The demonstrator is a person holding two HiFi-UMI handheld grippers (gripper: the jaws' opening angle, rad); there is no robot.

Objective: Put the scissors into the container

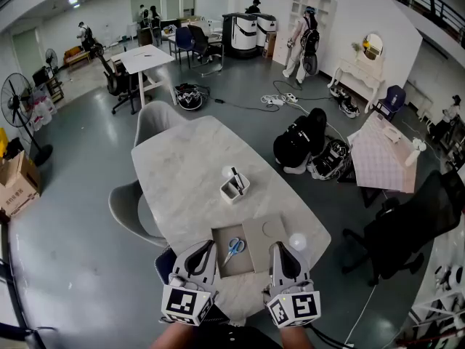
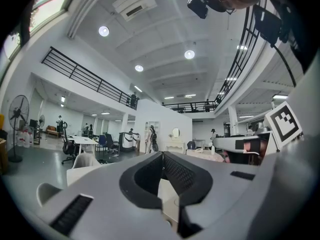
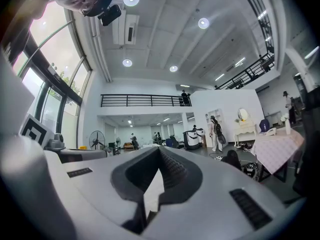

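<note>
Left gripper (image 1: 205, 247) and right gripper (image 1: 280, 250) sit at the near edge of the marble table (image 1: 182, 166), each with its fingers pressed together on nothing. The blue-handled scissors (image 1: 234, 248) lie flat on a brown board (image 1: 263, 240) between the two tips, at 3 o'clock from the left and 9 o'clock from the right, touching neither. The white container (image 1: 227, 192) stands at 12 o'clock from the scissors, with bare marble between them. A small white round object (image 1: 298, 241) sits at the board's 3 o'clock edge.

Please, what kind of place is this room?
Probably a large open workspace or lab hall, not a home. A white desk with office chairs, a standing fan and an upper gallery with a railing suggest it.
</note>
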